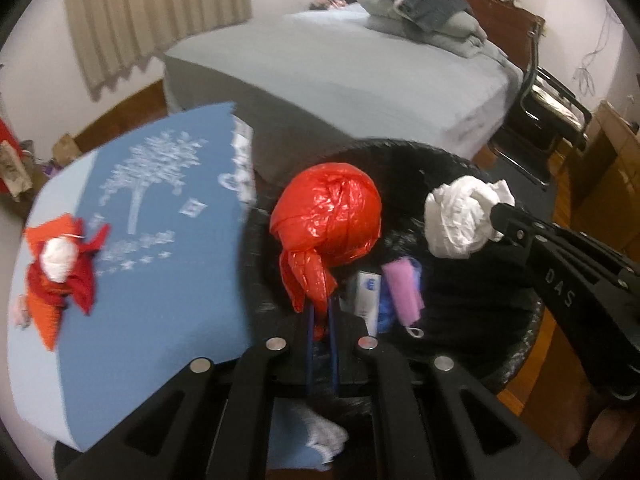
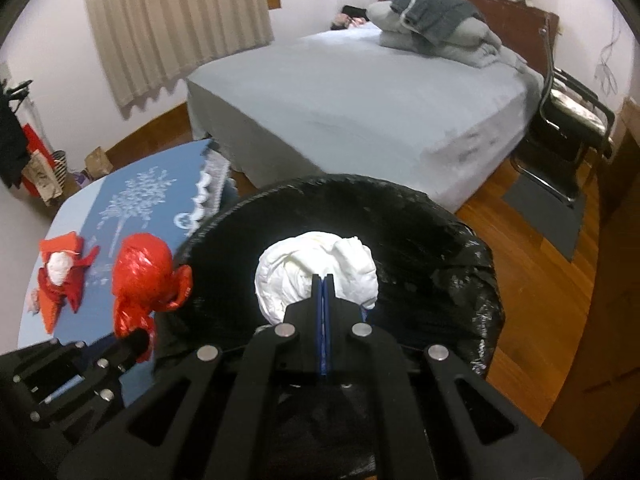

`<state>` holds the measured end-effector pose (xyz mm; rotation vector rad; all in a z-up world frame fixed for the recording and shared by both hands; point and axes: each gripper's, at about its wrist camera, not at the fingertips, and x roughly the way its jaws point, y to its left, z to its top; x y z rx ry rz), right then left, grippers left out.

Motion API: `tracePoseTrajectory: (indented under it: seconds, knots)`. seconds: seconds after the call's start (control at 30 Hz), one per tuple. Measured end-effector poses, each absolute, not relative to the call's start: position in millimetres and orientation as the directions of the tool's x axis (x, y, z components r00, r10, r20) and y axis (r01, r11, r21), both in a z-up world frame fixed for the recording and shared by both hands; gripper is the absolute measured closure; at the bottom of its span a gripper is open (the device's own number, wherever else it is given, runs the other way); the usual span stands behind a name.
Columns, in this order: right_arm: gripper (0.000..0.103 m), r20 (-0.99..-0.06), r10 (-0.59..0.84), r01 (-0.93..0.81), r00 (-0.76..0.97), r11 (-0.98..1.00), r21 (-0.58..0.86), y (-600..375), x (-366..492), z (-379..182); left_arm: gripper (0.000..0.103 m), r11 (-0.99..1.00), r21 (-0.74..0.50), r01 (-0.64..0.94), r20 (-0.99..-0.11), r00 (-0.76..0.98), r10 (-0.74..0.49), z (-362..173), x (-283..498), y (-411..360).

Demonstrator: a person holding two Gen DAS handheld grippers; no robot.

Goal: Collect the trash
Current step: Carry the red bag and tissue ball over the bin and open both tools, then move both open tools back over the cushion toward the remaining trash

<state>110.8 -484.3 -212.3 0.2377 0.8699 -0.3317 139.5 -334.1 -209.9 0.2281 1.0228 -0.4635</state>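
My left gripper [image 1: 322,312] is shut on the tail of a knotted red plastic bag [image 1: 326,216], which hangs over the near rim of a bin lined with a black bag [image 1: 516,344]. My right gripper [image 2: 323,280] is shut on a crumpled white wad [image 2: 316,268] held above the bin's mouth [image 2: 440,240]. From the left wrist, the right gripper [image 1: 498,210] and white wad [image 1: 460,216] show at right. The red bag [image 2: 142,276] and left gripper [image 2: 138,340] appear at left in the right wrist view. Inside the bin lie a purple item [image 1: 402,288] and a white box [image 1: 366,292].
A table with a blue patterned cloth [image 1: 160,280] stands left of the bin, with a red, orange and white scrap pile [image 1: 60,268] on it. Behind is a grey bed [image 2: 360,100] with folded bedding, a chair [image 2: 568,120] at right, wooden floor and curtains.
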Motion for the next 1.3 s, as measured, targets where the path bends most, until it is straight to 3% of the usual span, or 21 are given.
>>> tracePoseTrajectory:
  seconds: [0.23, 0.33, 0.6, 0.93, 1.07, 1.2, 1.3]
  knots:
    - [0.1, -0.8, -0.199, 0.41, 0.566, 0.91, 0.064, -511.0, 118.0, -229.5, 0.093, 0.85, -0.061, 0.523, -0.884, 0.367, -0.29, -233.8, 149.4, -362.8]
    - [0.088, -0.835, -0.176, 0.417, 0.522, 0.906, 0.07, -517.9, 121.0, -245.3, 0.069, 0.846, -0.034, 0.532, -0.897, 0.357, -0.261, -248.2, 151.2, -366.0]
    - [0.086, -0.848, -0.166, 0.434, 0.503, 0.897, 0.082, -503.9, 97.3, -259.6, 0.065, 0.862, 0.007, 0.507, -0.901, 0.377, -0.215, -252.6, 142.5, -325.3]
    - [0.086, -0.828, -0.111, 0.344, 0.549, 0.933, 0.103, -433.9, 90.3, -234.3, 0.063, 0.913, 0.044, 0.405, -0.871, 0.464, -0.164, -220.9, 138.2, -227.2]
    - [0.085, -0.823, -0.068, 0.278, 0.564, 0.954, 0.112, -392.3, 98.1, -226.9, 0.054, 0.931, 0.068, 0.359, -0.851, 0.509, -0.134, -206.8, 136.1, -187.2]
    - [0.085, -0.818, -0.024, 0.213, 0.575, 0.97, 0.12, -350.4, 109.3, -220.4, 0.051, 0.947, 0.086, 0.308, -0.837, 0.538, -0.099, -199.5, 135.6, -144.5]
    - [0.077, -0.811, 0.003, 0.169, 0.584, 0.977, 0.126, -321.7, 117.9, -213.9, 0.051, 0.963, 0.095, 0.253, -0.834, 0.548, -0.062, -198.5, 137.9, -106.4]
